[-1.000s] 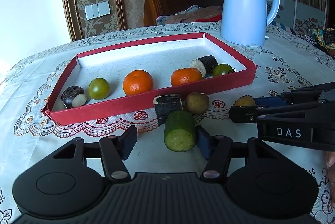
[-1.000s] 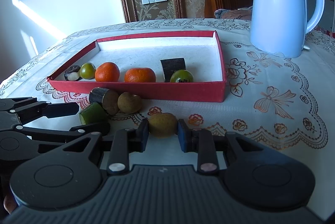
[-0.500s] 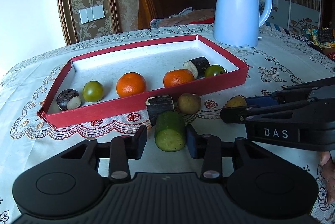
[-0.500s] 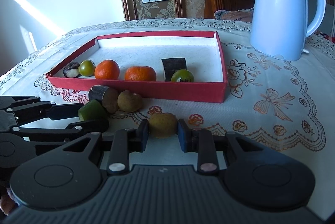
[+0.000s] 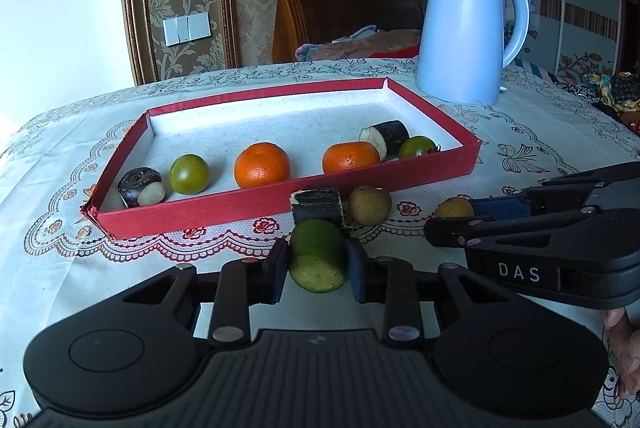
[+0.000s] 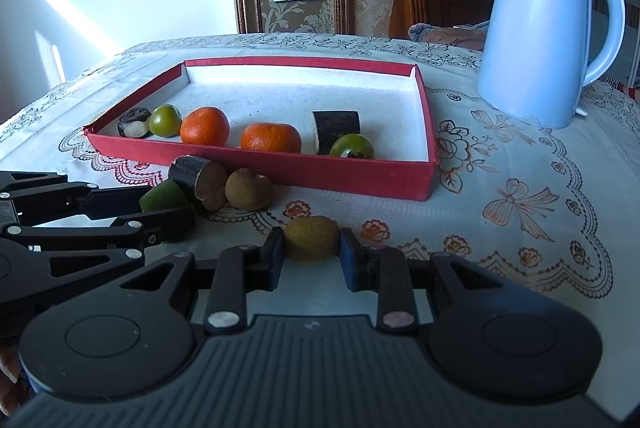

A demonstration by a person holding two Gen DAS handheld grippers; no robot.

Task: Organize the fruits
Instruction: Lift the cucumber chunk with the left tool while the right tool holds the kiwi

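We are working across the tablecloth [image 5: 60,156] from our left side to our right. Farthest left, the red tray [image 5: 192,212] is already holding a dark cut piece [image 5: 138,184], a green fruit [image 5: 189,174], two oranges [image 5: 262,165] and, at its right end, another dark piece and a second green fruit; these seem to be lining up along the near wall as a sorted row. Just in front of that wall, a dark cut chunk [image 5: 317,203] and a brown round fruit [image 5: 369,204] are lying on the cloth, waiting their turn. Our left gripper [image 5: 318,264] is closing on the green cut piece [image 5: 317,255], its pads pressing both flanks, cut face toward us, so we judge it grasped though probably not lifted. Further right, our right gripper [image 6: 311,254] is clamping the small brown fruit [image 6: 311,238], which is sitting low over the cloth in front of the tray's near wall. We are gripping both at once, likely to carry them over the low wall together. The blue kettle [image 6: 536,40] is standing well clear, beyond the tray's right corner.
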